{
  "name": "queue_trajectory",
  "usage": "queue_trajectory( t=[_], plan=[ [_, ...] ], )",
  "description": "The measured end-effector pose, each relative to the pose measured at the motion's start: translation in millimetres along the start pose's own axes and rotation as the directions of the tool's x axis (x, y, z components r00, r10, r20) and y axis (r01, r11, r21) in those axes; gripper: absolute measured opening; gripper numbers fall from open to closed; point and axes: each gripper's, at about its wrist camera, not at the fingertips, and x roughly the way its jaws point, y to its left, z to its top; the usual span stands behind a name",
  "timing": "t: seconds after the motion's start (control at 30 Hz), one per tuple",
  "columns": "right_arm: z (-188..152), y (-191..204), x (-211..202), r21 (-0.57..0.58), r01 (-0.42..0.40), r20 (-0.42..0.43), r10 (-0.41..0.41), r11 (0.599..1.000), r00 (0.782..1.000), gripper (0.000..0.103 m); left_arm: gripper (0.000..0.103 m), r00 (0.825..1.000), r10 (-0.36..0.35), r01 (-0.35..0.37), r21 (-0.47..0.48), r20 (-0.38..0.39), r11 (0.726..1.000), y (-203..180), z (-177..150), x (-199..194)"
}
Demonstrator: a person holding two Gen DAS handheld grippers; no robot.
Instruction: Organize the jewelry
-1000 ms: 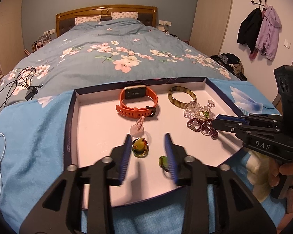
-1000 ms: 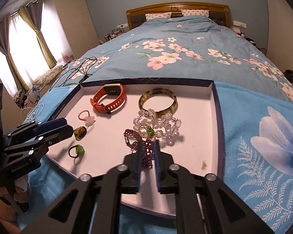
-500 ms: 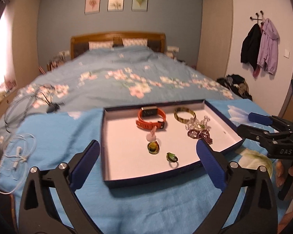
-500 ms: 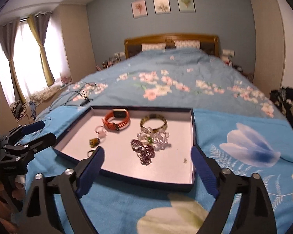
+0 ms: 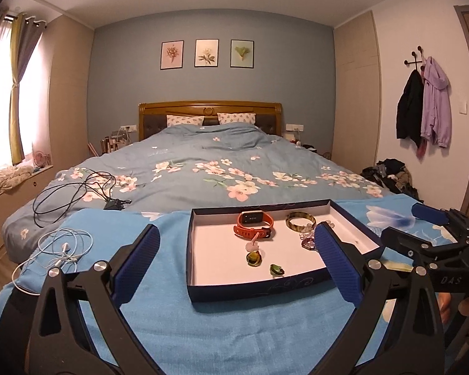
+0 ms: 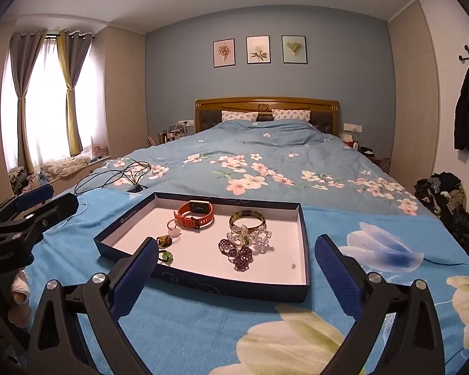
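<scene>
Jewelry in a dark blue tray [image 6: 203, 276] on the bed [image 6: 265, 162], we see an orange watch [image 6: 197, 214], a mottled bangle [image 6: 247, 220], purple beads [image 6: 239, 254], our left claw [image 5: 236, 264] and right claw [image 6: 236, 268] just spread wide, empty, "DAS" on one.

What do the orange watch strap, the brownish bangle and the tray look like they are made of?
Watch strap: probably matte rubber or silicone; dull orange with ribbed notches.
Bangle: glossy, mottled brown-yellow, likely resin or stone; unclear which.
Tray: looks like cardboard; thin straight walls, dark printed outside, plain pale inside.
</scene>
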Motion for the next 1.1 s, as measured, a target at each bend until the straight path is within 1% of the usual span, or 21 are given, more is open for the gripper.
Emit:
queue_trajectory(
  t=[0.27, 0.4, 0.6, 1.1],
  plan=[
    [-2, -1, -8, 0.013, 0.016, 0.026, -0.016, 1.000, 1.000, 0.097, 0.097, 0.999, 0.015, -0.014, -0.023, 0.040, 1.000, -1, -2, -15],
    [1, -1, -14, 0.014, 0.022, 0.045, -0.022, 1.000, 0.999, 0.097, 0.097, 0.998, 0.034, -0.034, -0.017, 0.048, 0.999, -4, -5, -22],
    [0, 2, -21, 0.006, 0.027, 0.062, -0.027, 1.000, 0.998, 0.097, 0.097, 0.995, 0.060, -0.060, -0.003, 0.083, 0.998, -8, -4, -30],
    [1, 5, -25, 0.000, 0.027, 0.076, -0.027, 1.000, 0.997, 0.097, 0.097, 0.994, 0.069, -0.068, -0.010, 0.085, 0.998, -10, -4, -37]
  ],
)
